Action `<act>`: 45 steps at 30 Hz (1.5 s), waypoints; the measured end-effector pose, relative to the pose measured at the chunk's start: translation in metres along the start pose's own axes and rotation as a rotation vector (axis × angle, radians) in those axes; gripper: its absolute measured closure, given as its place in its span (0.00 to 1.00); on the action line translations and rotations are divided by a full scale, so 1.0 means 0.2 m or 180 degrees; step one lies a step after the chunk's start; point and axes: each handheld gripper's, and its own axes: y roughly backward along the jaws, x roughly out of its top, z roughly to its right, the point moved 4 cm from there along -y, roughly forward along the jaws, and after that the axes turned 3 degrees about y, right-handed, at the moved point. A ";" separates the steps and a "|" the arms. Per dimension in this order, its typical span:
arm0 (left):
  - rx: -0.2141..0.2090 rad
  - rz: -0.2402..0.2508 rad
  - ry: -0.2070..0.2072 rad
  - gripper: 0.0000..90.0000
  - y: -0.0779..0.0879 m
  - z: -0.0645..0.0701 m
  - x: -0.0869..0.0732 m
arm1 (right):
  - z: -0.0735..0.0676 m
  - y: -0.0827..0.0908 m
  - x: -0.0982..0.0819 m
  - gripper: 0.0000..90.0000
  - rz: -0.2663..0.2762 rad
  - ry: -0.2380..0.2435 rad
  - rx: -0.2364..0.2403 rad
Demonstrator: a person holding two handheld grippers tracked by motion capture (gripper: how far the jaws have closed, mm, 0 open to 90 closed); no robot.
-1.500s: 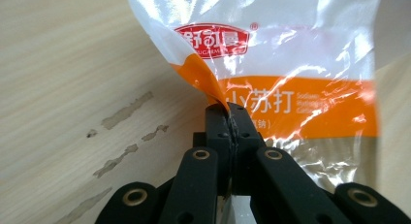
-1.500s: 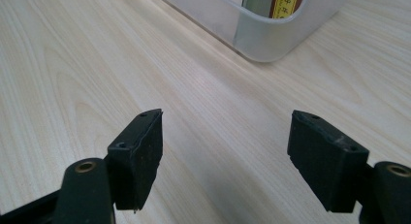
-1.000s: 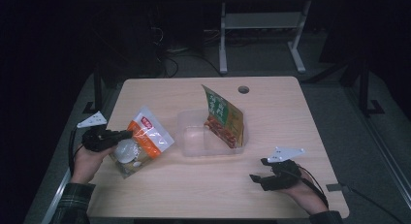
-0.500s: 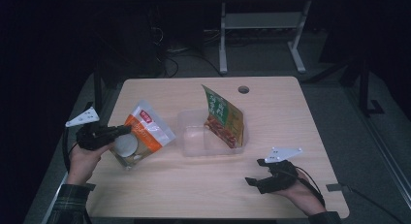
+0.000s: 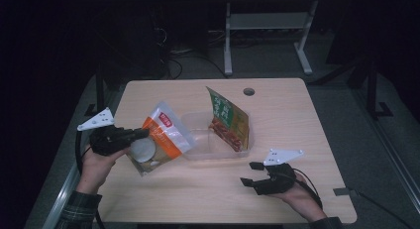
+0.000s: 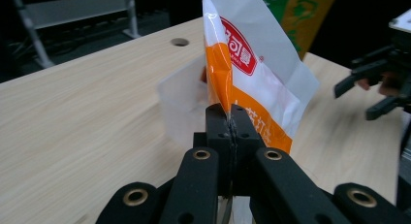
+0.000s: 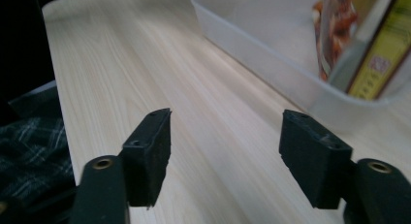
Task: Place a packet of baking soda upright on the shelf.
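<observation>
Fingers (image 6: pixel 231 118) of the left gripper (image 5: pixel 134 135) pinch one edge of the orange-and-white pouch (image 5: pixel 159 138), held tilted above the worktop (image 5: pixel 208 189) just left of the clear tray (image 5: pixel 218 150). Right gripper (image 5: pixel 252 173) fingers spread over bare worktop near the front edge. Green packet (image 5: pixel 228 117) leans upright inside the tray.

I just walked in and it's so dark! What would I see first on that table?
Probably the bright orange and white bag, pinched in the shut left gripper and held up at the table's left side. Next comes the green bag standing tilted in the clear tub at the middle. The right gripper rests open near the front edge, holding nothing.
</observation>
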 end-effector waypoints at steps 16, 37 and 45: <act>-0.0343 -0.0050 -0.0059 1.00 -0.19 0.21 0.00 | -0.13 -0.13 0.27 0.50 0.0432 0.0177 0.0436; -0.0536 -0.0017 -0.0007 1.00 -0.25 0.29 -0.01 | -0.15 -0.28 0.38 0.87 0.0696 0.0101 0.0843; -0.0510 -0.0031 -0.0009 0.99 -0.25 0.28 -0.02 | -0.16 -0.30 0.38 1.00 0.0660 0.0166 0.0929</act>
